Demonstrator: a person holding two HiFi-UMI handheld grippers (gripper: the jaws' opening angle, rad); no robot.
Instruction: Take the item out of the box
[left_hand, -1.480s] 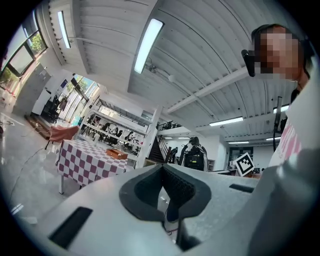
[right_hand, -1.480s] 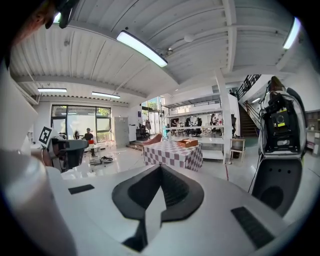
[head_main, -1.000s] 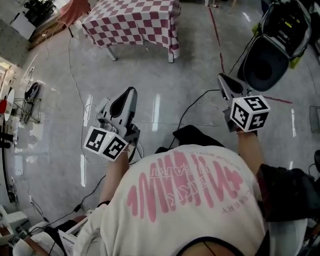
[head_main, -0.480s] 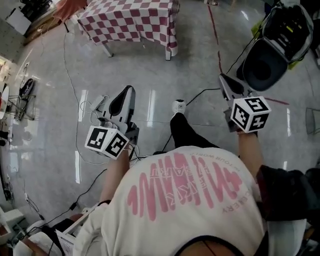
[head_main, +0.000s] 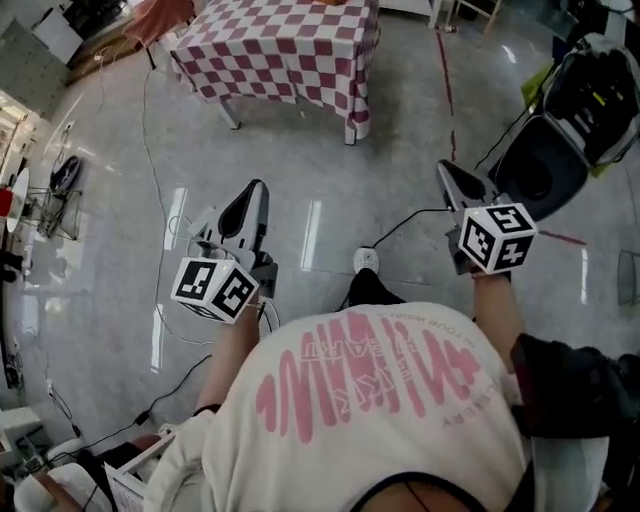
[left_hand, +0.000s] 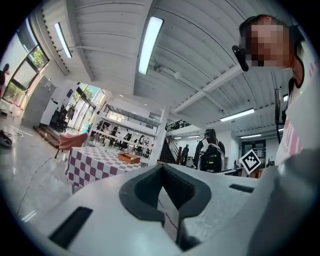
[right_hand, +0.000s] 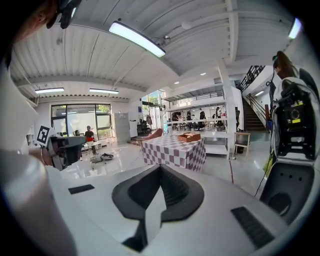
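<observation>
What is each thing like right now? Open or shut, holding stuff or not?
Left gripper: shut, empty.
Right gripper: shut, empty.
Box: sitting on the table, untouched.
Table: covered with a checked cloth.

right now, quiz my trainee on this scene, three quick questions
1. True or false: the right gripper is clamped on the box.
2. Where does the box sit? A) on the checkered table B) on the floor C) on a shelf
3. Fill in: the left gripper has its jaws ____, with nothing between them.
Key: 1 false; 2 A; 3 shut.
</observation>
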